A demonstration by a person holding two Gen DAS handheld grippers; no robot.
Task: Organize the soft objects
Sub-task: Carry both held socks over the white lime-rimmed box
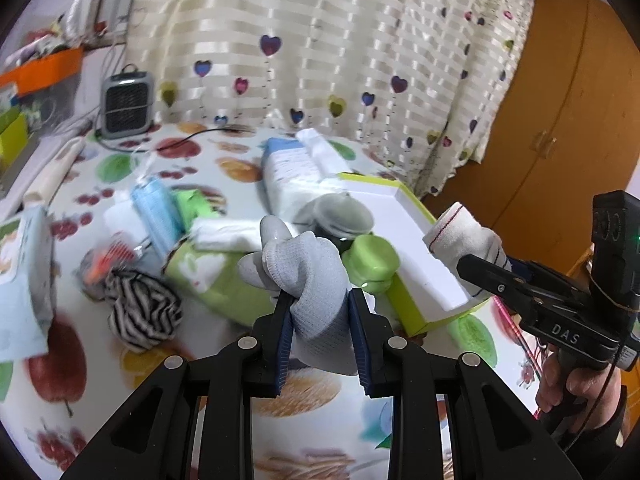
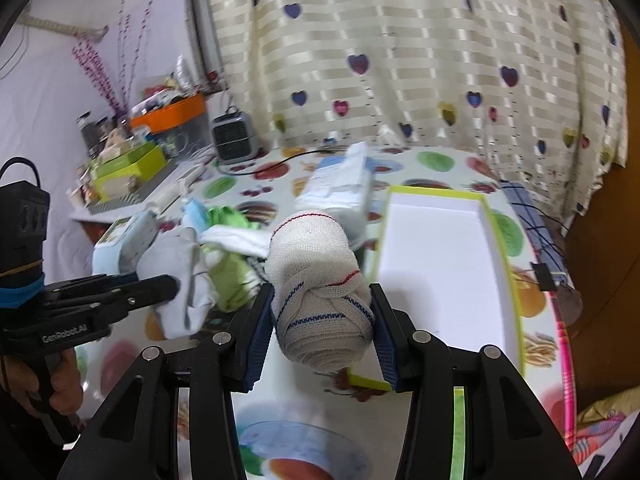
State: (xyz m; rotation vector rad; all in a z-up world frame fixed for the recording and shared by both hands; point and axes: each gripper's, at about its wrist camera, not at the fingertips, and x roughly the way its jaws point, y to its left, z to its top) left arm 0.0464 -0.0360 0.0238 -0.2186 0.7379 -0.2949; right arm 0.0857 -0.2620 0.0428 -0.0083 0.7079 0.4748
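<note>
The desk, covered with a fruit-printed cloth, carried a loose pile of soft things on its left half, probably because they were not sorted yet. On its right half lay a shallow white tray with a lime-green rim, empty in both views; I judge it was put there as the place to collect the soft objects. In the pile I could see a pack of tissues, a blue face mask, a folded white cloth and a black-and-white striped cloth. The left hand-held gripper was closed on a grey knitted work glove; its blue pads pressed the cuff from both sides, and the glove was lifted above the pile, near the tray's left edge. The right hand-held gripper stood about half open but was gripping a rolled white gauze bandage with red and blue stitching, held over the near left corner of the tray. Both things seemed to be carried toward the tray, so the sorting was, in my judgement, at an early stage.
</note>
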